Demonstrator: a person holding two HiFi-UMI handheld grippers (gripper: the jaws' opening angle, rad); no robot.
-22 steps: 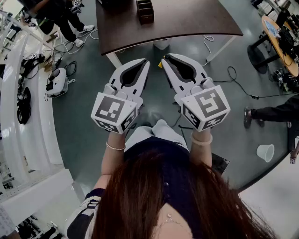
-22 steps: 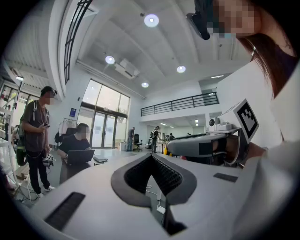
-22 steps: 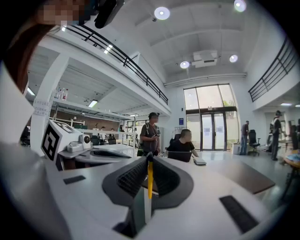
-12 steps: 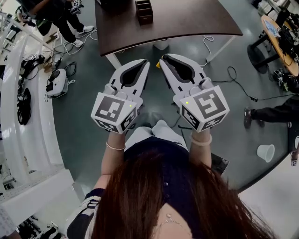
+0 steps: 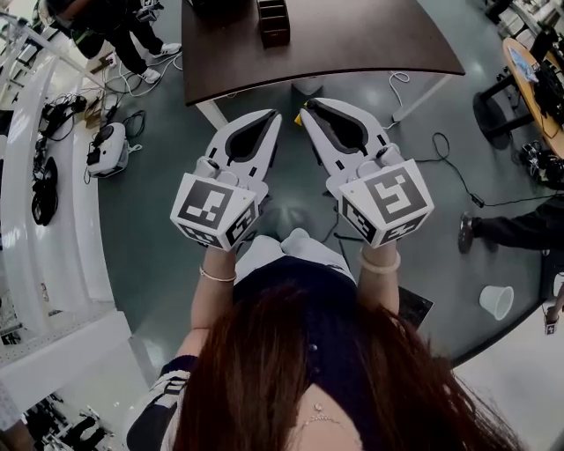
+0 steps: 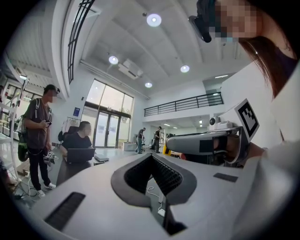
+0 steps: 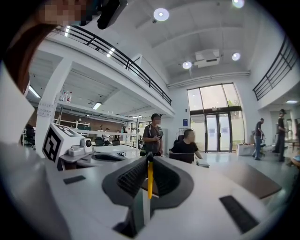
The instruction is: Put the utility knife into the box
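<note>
My two grippers are held side by side over the floor, just short of a dark brown table (image 5: 352,44). The right gripper (image 5: 306,109) is shut on the utility knife (image 5: 305,105), of which only a thin yellow edge (image 7: 150,180) shows between the jaws. My left gripper (image 5: 276,115) is shut, its tips meeting with nothing between them (image 6: 151,155). A small dark box (image 5: 273,19) stands on the table's far part, well beyond both grippers. The right gripper (image 6: 201,143) also shows from the side in the left gripper view.
A white paper cup (image 5: 496,300) lies on the floor at the right, near a seated person's leg (image 5: 511,231). Cables and a white device (image 5: 107,150) lie on the floor at the left. A person (image 7: 152,133) stands beyond the table; another sits with a laptop (image 6: 79,154).
Both grippers stay almost in place and shut as before. The right gripper has edged slightly left toward the table edge; the head view has shifted a little.
</note>
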